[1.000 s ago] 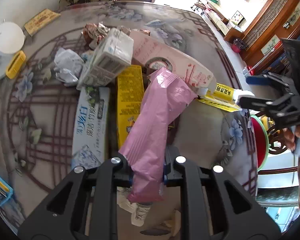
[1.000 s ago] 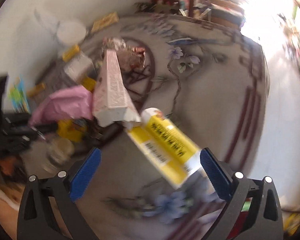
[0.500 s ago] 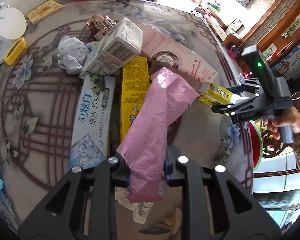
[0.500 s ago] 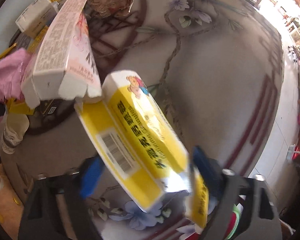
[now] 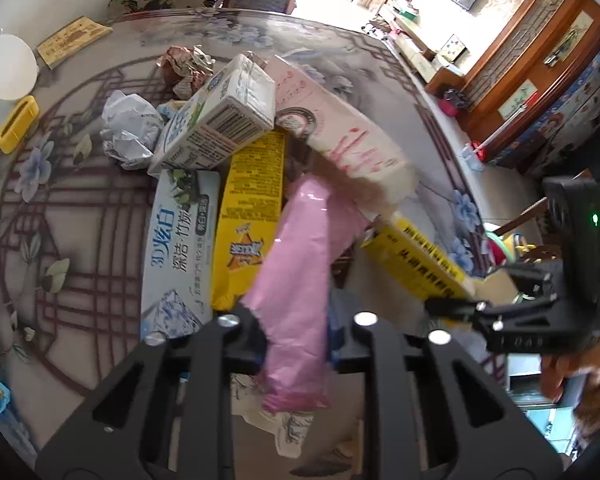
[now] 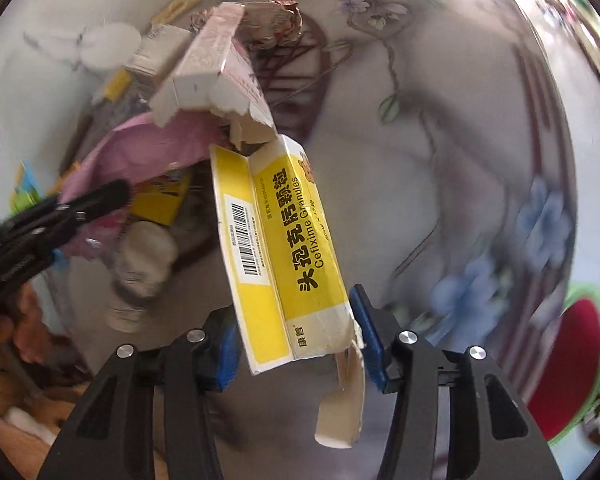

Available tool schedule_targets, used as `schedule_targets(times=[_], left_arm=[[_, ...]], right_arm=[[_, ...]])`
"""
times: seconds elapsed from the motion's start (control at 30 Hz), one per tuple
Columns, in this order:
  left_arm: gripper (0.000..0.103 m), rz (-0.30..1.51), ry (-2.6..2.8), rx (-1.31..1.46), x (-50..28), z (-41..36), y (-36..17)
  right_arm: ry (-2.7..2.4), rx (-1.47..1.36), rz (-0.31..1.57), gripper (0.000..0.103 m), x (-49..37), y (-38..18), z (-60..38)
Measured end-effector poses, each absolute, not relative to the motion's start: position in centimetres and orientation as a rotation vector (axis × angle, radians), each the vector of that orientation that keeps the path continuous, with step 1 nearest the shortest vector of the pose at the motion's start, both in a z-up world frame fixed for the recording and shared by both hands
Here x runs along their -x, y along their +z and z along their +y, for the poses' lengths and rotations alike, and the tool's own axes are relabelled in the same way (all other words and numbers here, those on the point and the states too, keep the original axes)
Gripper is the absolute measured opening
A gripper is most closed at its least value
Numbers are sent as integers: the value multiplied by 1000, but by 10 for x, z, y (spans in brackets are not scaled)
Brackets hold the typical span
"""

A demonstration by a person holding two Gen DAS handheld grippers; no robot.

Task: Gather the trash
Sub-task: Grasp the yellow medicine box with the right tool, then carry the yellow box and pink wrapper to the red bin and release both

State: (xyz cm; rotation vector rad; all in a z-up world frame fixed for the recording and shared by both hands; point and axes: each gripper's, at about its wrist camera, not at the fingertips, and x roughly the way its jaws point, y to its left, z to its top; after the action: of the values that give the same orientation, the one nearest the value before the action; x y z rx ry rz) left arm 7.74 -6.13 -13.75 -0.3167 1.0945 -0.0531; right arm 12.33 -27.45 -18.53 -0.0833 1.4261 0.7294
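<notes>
At the centre of the right wrist view, a yellow medicine box (image 6: 284, 248) stands tilted between the blue pads of the right tongs (image 6: 296, 340), its torn lower flap hanging below them. The jaws are closing on it; the left pad looks to be against the box's barcode side, while a sliver of gap shows at the right pad, so the grip is not firm. In the left wrist view the same box sits at the right of the frame, with the right tongs reaching it from the lower right and a hand (image 5: 560, 368) behind them.

In the lower middle of the left wrist view, the left tongs (image 5: 296, 348) are clamped on a pink plastic wrapper (image 5: 300, 264), which rises from the pads toward the centre of the frame and crumples below them.

Above the wrapper lies the rest of the heap on the flowered worktop (image 5: 80, 208): a long pink-and-white carton (image 5: 340, 136) slanting from upper centre to the right, its end touching the yellow box; a white milk-style carton (image 5: 220, 120) resting on a flat yellow packet (image 5: 248, 208); and a pale blue toothpaste box (image 5: 176, 248) just left of that packet. Crumpled white paper (image 5: 128, 132) lies left of the carton, and a crushed brown wrapper (image 5: 184, 68) sits above it.
</notes>
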Motion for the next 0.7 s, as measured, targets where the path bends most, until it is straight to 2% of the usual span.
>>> schedule_targets(times=[0.2, 0.33, 0.7], left_arm=[[18, 1069, -96, 351, -65, -56, -131], [18, 1051, -134, 374, -58, -54, -125], [17, 913, -225, 385, -47, -62, -83]], right_arm=[[705, -202, 1451, 44, -98, -178, -284], [689, -245, 1441, 43, -83, -168, -282], [686, -313, 1271, 41, -52, -94, -287]])
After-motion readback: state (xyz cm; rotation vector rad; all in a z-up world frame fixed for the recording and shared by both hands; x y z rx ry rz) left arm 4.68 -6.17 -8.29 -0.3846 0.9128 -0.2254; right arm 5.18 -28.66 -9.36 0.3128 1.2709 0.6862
